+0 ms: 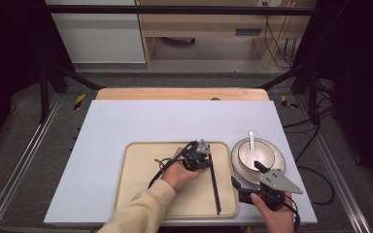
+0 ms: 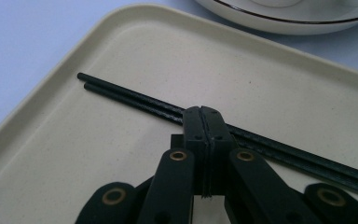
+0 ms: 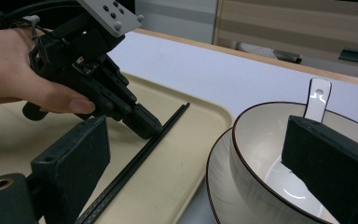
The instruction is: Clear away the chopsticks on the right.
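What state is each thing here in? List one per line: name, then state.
Left gripper: jaws shut, empty, at the chopsticks.
Right gripper: jaws open, astride bowl rim.
Chopsticks: flat on tray, paired.
Bowl: upright on plate.
Spoon: in bowl.
Tray: flat on table.

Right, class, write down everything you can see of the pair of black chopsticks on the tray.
The chopsticks are two thin, straight, matte black sticks, material unclear. They lie flat, side by side and touching, near the right edge of the beige tray, running from its far side toward the person. In the left gripper view one tip sits slightly ahead of the other. The shut left gripper rests at or just above their middle; contact is unclear. The bowl stands apart, off the tray.
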Available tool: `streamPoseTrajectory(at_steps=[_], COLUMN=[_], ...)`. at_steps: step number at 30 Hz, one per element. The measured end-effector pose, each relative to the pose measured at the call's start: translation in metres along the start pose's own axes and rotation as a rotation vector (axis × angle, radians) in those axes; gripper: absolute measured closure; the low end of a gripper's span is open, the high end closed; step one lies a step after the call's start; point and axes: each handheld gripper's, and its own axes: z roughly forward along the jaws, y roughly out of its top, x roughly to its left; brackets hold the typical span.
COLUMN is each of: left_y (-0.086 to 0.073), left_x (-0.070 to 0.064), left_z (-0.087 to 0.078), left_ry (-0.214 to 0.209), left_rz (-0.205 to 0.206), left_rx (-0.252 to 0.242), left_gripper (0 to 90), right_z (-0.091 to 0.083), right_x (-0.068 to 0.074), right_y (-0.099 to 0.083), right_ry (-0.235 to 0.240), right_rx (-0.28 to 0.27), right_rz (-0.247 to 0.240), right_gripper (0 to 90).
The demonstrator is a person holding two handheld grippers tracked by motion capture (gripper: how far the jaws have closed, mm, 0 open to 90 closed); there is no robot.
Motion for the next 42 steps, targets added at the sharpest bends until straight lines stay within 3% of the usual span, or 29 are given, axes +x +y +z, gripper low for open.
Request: streamPoseTrajectory(at_steps=[9,15,18,20,21,23,24,25,31,38,42], left_y=[0.003,-0.007,-0.016,-0.023,-0.026,-0.034,-0.039,-0.042,-0.064,-0.09,-0.111], left_x=[-0.003,0.001,0.004,0.006,0.006,0.01,0.012,0.014,0.021,0.025,0.024], left_z=[0.0,-0.021,-0.037,-0.048,-0.052,-0.063,-0.069,-0.073,-0.1,-0.134,-0.155], left_ry=[-0.01,-0.004,-0.002,0.007,0.009,0.023,0.03,0.038,0.093,0.157,0.198], left_rz=[0.014,0.01,0.013,0.021,0.001,-0.001,-0.008,-0.008,-0.037,-0.058,-0.074], left_rx=[-0.001,-0.057,-0.118,-0.142,-0.176,-0.207,-0.222,-0.23,-0.305,-0.4,-0.448], left_gripper=[89.3,88.0,84.6,79.3,74.9,67.1,58.7,58.7,37.2,18.2,12.0], right_z=[0.0,0.002,0.005,0.007,0.008,0.012,0.016,0.016,0.025,0.032,0.033], right_x=[0.0,0.002,0.005,0.006,0.007,0.008,0.01,0.01,0.013,0.005,0.002], right_y=[0.0,0.0,0.0,0.001,0.001,0.002,0.004,0.004,0.01,0.016,0.018], right_ry=[0.003,0.028,0.036,0.038,0.045,0.059,0.066,0.066,0.078,0.077,0.081], right_rx=[-0.001,0.005,0.009,0.005,0.006,0.002,0.003,0.003,0.006,-0.001,-0.018], right_rz=[0.0,0.001,0.007,0.01,0.016,0.028,0.021,0.021,-0.003,-0.008,-0.005], right_gripper=[7.8,7.8,7.7,7.9,7.8,7.9,7.9,7.8,7.5,7.5,7.5])
